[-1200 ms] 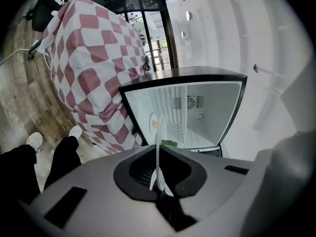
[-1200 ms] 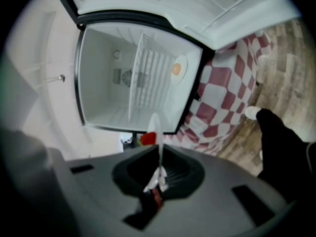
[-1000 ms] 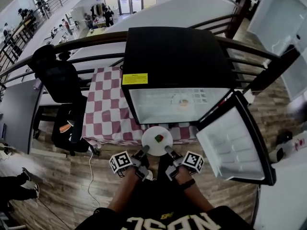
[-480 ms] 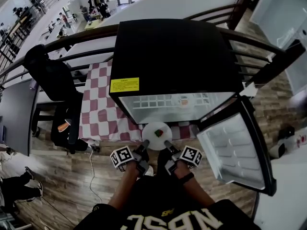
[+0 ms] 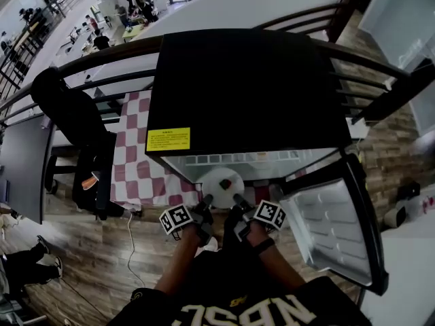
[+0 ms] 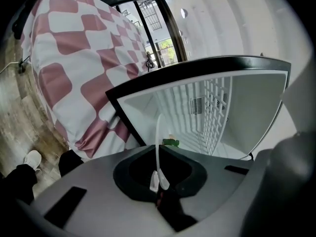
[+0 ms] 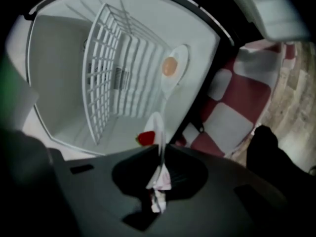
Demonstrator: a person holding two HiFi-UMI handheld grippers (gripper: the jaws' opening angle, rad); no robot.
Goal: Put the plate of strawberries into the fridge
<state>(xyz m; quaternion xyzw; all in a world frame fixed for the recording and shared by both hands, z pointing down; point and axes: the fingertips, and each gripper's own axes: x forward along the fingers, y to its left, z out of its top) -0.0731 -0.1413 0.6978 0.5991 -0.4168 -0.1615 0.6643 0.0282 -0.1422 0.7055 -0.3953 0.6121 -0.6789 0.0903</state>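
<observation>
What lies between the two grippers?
The plate with a strawberry, seen in the head view; the left gripper and right gripper each clamp its rim.

Head view: fridge (image 5: pixel 245 94) interior mostly hidden under its black top. Fruit (image 5: pixel 225 183) on plate (image 5: pixel 214 175) too small to count. Right gripper view: orange item (image 7: pixel 169 66) at 12 o'clock, blurred, unidentifiable.

The left gripper (image 6: pixel 159 181) has its jaws closed on the rim of a thin white plate (image 6: pixel 158 137), seen from the edge. Just behind the rim shows the green leaf of a strawberry (image 6: pixel 171 142). Ahead is the open fridge (image 6: pixel 256 98), white inside, with a wire shelf (image 6: pixel 207 107). At the left hangs a pink and white checked tablecloth (image 6: pixel 74 68), and below it are a wooden floor (image 6: pixel 19 112) and a white shoe (image 6: pixel 32 158).
</observation>
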